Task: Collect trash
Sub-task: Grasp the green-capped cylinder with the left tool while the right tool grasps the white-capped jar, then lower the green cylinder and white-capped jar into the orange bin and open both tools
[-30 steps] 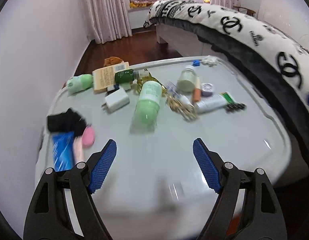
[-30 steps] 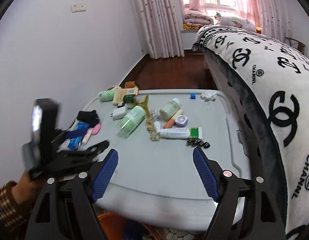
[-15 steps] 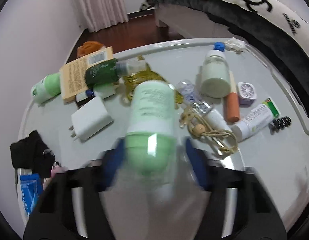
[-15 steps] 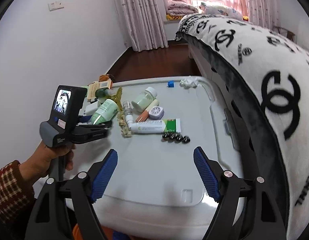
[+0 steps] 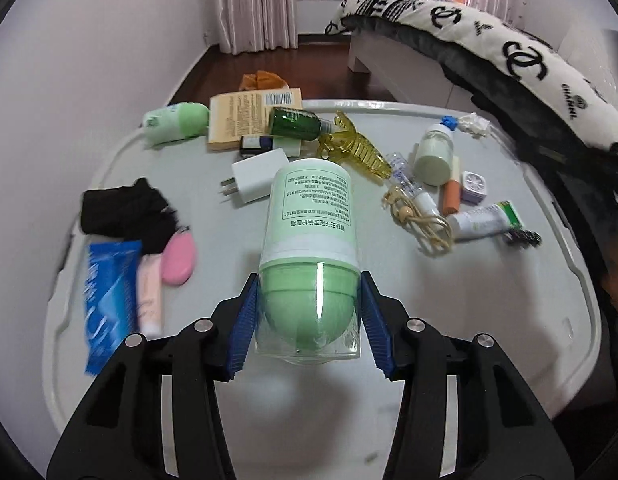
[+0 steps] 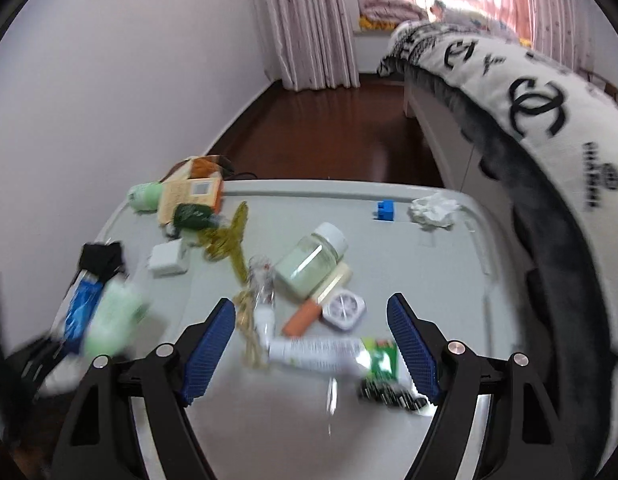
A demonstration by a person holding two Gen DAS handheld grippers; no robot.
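Left gripper: fingers closed on the clear-capped end of the green bottle at centre frame. The jaws have just been closing, and the pads press both sides of the cap. The bottle points away from the camera; whether its far end rests on the counter cannot be told. Gripping the cap end keeps the fingers clear of the neighbouring clutter.

Right gripper: fingers wide apart, holding nothing, low in the frame above a white tube, an orange stick and a string of black beads.

Likely trash: crumpled white tissue, upper right of the right wrist view, against the counter's raised far rim, beside a small blue block.

Open room: the counter's near part is bare in both views. The bed crowds the right edge; a wall closes the left.
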